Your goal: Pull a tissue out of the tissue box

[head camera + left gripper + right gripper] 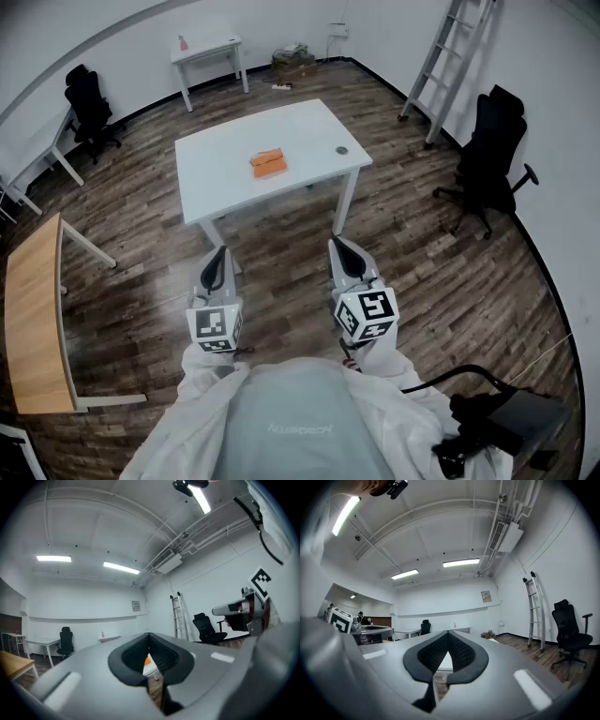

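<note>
Sitting well beyond the fingers (129, 660), the orange tissue box (268, 163) rests on the white bench (216, 183). The left gripper (219, 255) and right gripper (337, 246) are both pressed together, empty. Any tissue should be light, soft and easily torn; pinch it low at the top slot, pulling gently.

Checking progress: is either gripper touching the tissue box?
No, the box lies on the table, with floor between it and the left gripper and right gripper.
</note>
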### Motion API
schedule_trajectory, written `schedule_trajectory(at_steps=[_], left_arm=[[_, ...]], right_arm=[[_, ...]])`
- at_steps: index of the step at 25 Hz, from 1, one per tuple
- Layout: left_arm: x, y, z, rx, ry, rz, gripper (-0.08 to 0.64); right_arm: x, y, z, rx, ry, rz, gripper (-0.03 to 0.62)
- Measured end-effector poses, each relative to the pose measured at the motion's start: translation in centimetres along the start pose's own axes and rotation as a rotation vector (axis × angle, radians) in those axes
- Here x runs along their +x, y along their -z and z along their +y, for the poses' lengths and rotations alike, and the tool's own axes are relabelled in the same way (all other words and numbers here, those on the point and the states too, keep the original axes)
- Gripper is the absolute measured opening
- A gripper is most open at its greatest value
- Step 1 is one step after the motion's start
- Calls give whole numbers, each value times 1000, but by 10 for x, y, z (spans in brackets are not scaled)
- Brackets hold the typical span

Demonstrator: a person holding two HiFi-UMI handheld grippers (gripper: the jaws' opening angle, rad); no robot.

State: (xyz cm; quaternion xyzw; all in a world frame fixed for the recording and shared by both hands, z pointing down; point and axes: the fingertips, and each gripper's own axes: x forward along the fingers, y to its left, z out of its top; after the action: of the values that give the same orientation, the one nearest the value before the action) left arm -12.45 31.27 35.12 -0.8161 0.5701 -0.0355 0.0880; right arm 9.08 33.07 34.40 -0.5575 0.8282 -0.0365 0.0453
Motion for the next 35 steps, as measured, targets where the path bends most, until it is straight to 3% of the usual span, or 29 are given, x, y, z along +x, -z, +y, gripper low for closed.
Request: schedule_trajectory(at_steps=[19, 24, 35], left_arm=[[0, 3, -11, -3, -5, 15, 0], [0, 6, -13, -11, -20, 31, 0], [11, 4, -50, -12, 8, 41, 0]], right_arm=[[-2, 16, 2, -7, -24, 55, 0], [-2, 19, -3, 29, -47, 55, 2], [-14, 26, -28, 22, -43, 85, 2]])
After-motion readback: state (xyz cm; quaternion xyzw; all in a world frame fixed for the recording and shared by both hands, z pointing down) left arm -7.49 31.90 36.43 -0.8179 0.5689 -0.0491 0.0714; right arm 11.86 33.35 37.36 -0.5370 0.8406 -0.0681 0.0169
